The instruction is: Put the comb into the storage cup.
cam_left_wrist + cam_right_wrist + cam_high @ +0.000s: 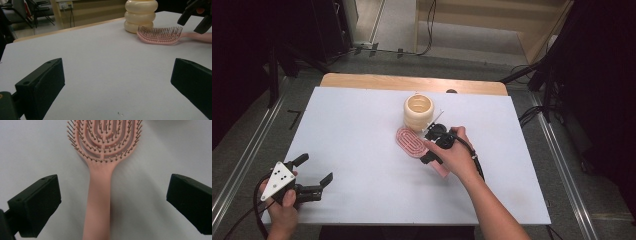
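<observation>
Near the table's middle, the right tongs [110,202] straddle the pink hairbrush [101,182] handle, spread wide. Left tongs [314,175] gape apart near the front left corner.

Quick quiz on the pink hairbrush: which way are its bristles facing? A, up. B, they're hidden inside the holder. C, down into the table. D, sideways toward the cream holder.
A: the right gripper view shows the hairbrush lying flat on the table with its bristle tips pointing up, its handle between the open right tongs.
</observation>
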`<state>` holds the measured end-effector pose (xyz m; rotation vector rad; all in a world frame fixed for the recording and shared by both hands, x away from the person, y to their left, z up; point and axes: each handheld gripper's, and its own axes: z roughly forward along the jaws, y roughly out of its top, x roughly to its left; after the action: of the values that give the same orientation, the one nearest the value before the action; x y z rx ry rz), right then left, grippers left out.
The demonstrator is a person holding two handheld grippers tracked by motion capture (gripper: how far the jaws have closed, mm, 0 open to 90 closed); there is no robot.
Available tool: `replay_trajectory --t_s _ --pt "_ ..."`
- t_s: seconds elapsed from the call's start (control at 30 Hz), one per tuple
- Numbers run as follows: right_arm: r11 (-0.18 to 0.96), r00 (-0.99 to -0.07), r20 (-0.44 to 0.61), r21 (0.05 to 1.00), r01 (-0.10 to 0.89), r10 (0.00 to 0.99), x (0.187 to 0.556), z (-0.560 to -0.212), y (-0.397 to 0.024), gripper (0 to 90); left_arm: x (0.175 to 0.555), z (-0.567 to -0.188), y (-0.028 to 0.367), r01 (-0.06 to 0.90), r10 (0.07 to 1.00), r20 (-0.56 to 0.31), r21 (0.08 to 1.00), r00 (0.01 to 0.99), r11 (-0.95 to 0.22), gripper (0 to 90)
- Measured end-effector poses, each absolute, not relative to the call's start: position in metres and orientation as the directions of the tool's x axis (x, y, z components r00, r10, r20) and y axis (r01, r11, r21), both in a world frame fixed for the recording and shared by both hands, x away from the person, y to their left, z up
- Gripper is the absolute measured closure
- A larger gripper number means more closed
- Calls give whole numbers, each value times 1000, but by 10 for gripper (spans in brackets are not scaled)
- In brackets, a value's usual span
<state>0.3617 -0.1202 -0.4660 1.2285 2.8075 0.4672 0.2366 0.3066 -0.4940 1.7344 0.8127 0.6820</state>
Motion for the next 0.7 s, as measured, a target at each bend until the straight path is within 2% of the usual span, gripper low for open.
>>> replay_trajectory --t_s 0.23,0.3,0.47,0.6,0.7 --pt "644 -686 110 264 718 720 362 -474 -114 0 237 -494 306 193 793 56 957 607 -215 0" --pt "638 -676 91 263 724 731 362 -475 -111 135 237 -494 307 193 792 53 958 608 -212 0" --pt "626 -665 94 264 734 741 363 -478 -110 142 237 -494 307 194 792 52 958 608 -212 0" --pt "613 -652 100 260 747 752 363 -480 -108 255 237 -494 307 194 791 51 958 609 -211 0" --pt "603 -642 96 259 754 761 363 -480 -107 306 237 -494 307 195 791 51 958 609 -212 0"
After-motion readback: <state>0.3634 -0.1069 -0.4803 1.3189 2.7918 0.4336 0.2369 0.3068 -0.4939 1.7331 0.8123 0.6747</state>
